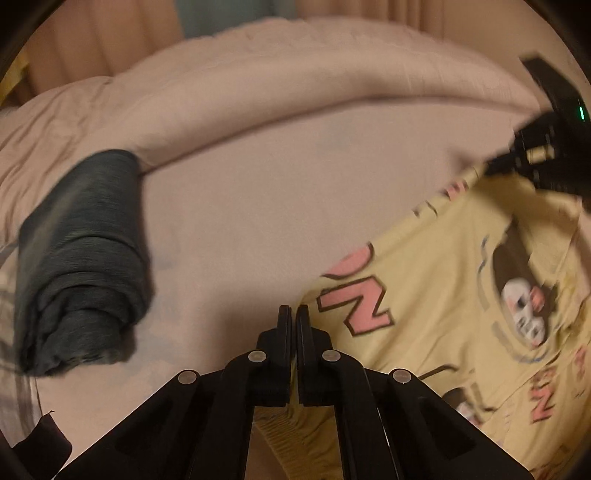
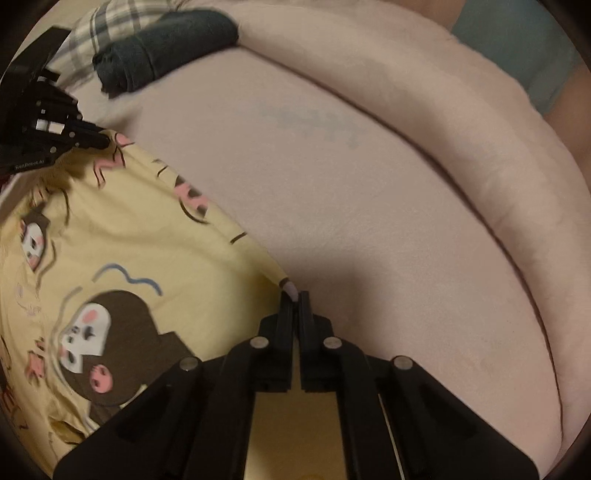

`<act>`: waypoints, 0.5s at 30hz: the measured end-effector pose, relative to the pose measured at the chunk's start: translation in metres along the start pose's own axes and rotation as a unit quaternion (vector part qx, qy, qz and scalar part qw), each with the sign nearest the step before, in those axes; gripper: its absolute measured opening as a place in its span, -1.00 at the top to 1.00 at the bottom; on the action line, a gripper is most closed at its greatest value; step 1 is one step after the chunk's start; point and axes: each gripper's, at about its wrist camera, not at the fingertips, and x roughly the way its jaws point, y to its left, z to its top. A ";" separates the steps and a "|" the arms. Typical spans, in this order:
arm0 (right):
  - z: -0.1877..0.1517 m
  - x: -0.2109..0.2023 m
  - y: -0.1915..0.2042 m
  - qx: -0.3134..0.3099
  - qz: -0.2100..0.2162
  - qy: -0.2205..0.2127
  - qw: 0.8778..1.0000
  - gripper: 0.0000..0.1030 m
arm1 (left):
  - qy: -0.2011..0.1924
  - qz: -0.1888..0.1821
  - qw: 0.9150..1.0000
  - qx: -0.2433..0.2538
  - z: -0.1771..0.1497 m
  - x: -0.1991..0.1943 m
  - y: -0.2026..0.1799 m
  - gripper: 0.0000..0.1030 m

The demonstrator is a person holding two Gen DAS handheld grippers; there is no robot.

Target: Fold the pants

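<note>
Yellow pants (image 1: 443, 295) printed with pink letters and cartoon faces lie spread over a pink bed. My left gripper (image 1: 294, 308) is shut on their edge, with yellow ribbed fabric showing under the fingers. My right gripper (image 2: 294, 293) is shut on another corner of the pants (image 2: 129, 258), a bit of fabric poking out between the tips. Each gripper shows in the other's view: the right one (image 1: 495, 168) at the far right, the left one (image 2: 105, 140) at the upper left, both pinching the cloth.
A folded dark grey garment (image 1: 81, 258) lies on the bed to the left, also in the right wrist view (image 2: 162, 48), next to plaid cloth (image 2: 107, 26). A rolled pink duvet (image 1: 295, 85) runs along the far side. Bare pink sheet (image 2: 351, 221) lies between.
</note>
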 end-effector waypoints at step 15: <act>-0.035 -0.143 0.070 0.017 -0.037 -0.124 0.991 0.96 | -0.144 0.003 0.989 0.017 -0.048 -0.165 -0.049 0.99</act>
